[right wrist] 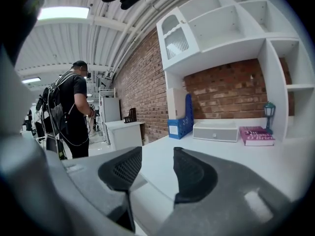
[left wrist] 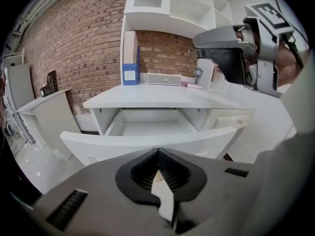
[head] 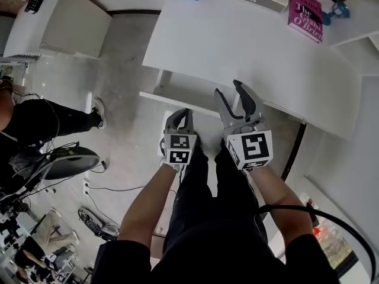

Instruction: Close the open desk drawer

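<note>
I hold the left tongs (head: 182, 112) clenched, empty, before the desk's (head: 237, 46) open drawer (left wrist: 147, 142); right tongs (head: 228, 89) released at the desk's edge. Only gripper views show shelves (right wrist: 231, 23) above the desk.

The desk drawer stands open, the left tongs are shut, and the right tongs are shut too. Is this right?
Not quite. The right tongs are open, their jaws apart with nothing gripped between them, as the right gripper view shows. The rest holds: the drawer stands open and the left tongs are shut.
</note>
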Tool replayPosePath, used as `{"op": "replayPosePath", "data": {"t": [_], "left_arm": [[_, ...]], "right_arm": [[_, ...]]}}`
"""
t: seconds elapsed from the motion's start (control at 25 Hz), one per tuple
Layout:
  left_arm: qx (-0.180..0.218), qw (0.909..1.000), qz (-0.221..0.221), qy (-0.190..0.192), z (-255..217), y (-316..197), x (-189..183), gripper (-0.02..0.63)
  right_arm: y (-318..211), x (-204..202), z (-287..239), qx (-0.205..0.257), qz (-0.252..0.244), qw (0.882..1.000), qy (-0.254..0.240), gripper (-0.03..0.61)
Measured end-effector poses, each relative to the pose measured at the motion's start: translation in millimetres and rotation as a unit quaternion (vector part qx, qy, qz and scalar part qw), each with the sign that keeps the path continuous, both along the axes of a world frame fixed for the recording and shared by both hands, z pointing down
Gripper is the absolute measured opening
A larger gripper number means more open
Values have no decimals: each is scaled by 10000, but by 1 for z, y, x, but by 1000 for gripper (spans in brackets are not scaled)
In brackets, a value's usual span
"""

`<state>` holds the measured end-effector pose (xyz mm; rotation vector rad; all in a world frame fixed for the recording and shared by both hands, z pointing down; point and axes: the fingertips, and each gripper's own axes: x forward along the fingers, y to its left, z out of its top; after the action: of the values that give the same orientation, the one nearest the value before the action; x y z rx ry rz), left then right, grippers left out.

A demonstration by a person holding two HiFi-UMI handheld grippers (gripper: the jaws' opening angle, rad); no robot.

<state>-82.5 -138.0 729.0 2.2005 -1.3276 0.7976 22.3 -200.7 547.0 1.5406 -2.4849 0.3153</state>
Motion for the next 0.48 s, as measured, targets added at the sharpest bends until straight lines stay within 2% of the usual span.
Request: {"op": "replayPosePath", "data": {"t": [0.48], "left_arm": [[-40,9999,125,55,0,-47,18,0]], "right_arm": [[-19,29,-4,-31,460,9989,-90,193]]}}
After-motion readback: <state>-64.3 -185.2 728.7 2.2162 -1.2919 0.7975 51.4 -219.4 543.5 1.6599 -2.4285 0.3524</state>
